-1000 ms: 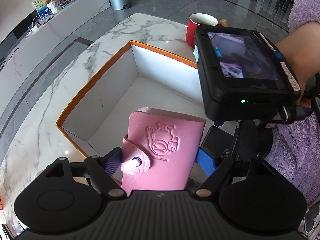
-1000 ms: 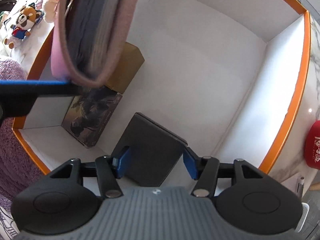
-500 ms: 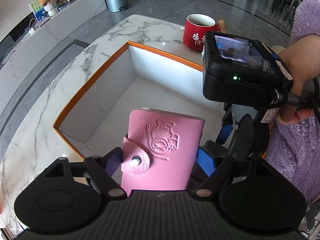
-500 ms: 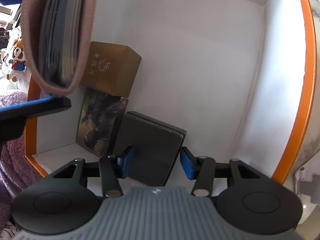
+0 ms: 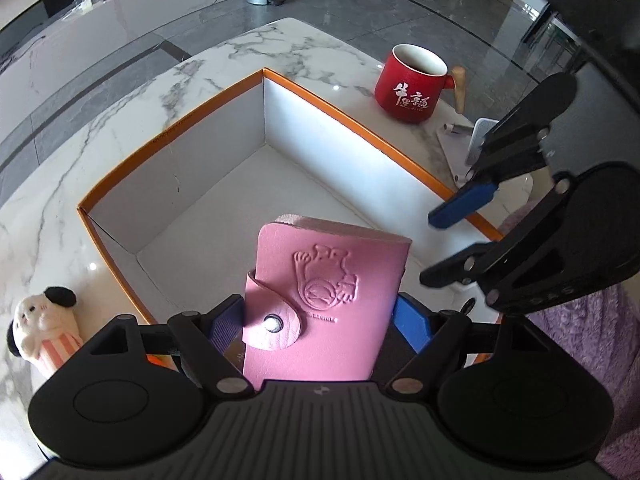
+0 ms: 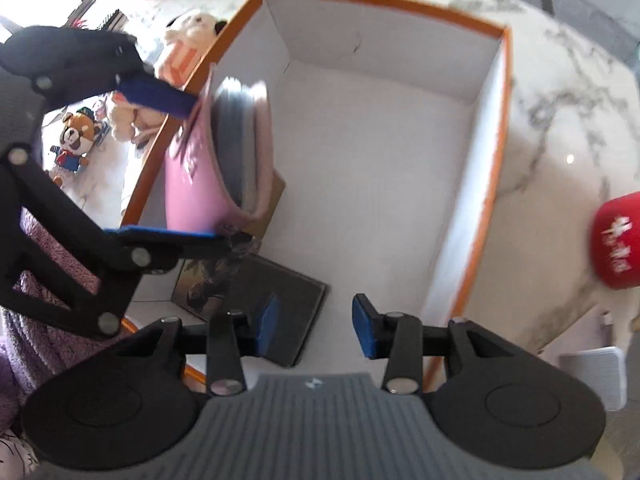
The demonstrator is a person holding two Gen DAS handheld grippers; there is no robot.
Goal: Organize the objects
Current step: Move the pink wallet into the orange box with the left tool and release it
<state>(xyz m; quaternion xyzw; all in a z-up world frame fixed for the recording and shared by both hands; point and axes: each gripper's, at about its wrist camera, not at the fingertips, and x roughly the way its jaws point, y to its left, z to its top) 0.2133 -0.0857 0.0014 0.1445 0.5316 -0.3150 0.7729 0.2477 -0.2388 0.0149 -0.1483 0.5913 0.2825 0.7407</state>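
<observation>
A pink card holder (image 5: 326, 300) stands upright at the lower centre of the left wrist view, clamped across its width in my left tool (image 5: 320, 322), with the snap strap and embossed cover facing the camera. I hold it by its side edges, which, I judge, leaves the bottom edge free so that it can go down on end. It hangs above the near end of the orange-rimmed box (image 5: 176, 128), not yet inside it.

In the right wrist view the holder (image 6: 200, 184) shows edge-on at centre left, a stack of dark card sleeves visible between its covers. Below it, along the box's lower-left corner, lie a flat black case (image 6: 292, 292), a box with a dark printed picture (image 6: 196, 292) and a brown carton (image 6: 276, 192) mostly hidden behind the holder. They sit packed against one end, I judge, to leave the white floor free for more.

My right tool (image 6: 314, 330) fills the bottom of its own frame. Its jaws are closing with nothing between them, and the black case lies on the floor beyond the left finger.

Outside the box on the marble worktop (image 5: 280, 40) stand a red mug (image 5: 412, 80) at upper right and a small plush dog (image 5: 42, 326) at lower left. A purple fleece sleeve (image 5: 580, 320) edges the right side.
</observation>
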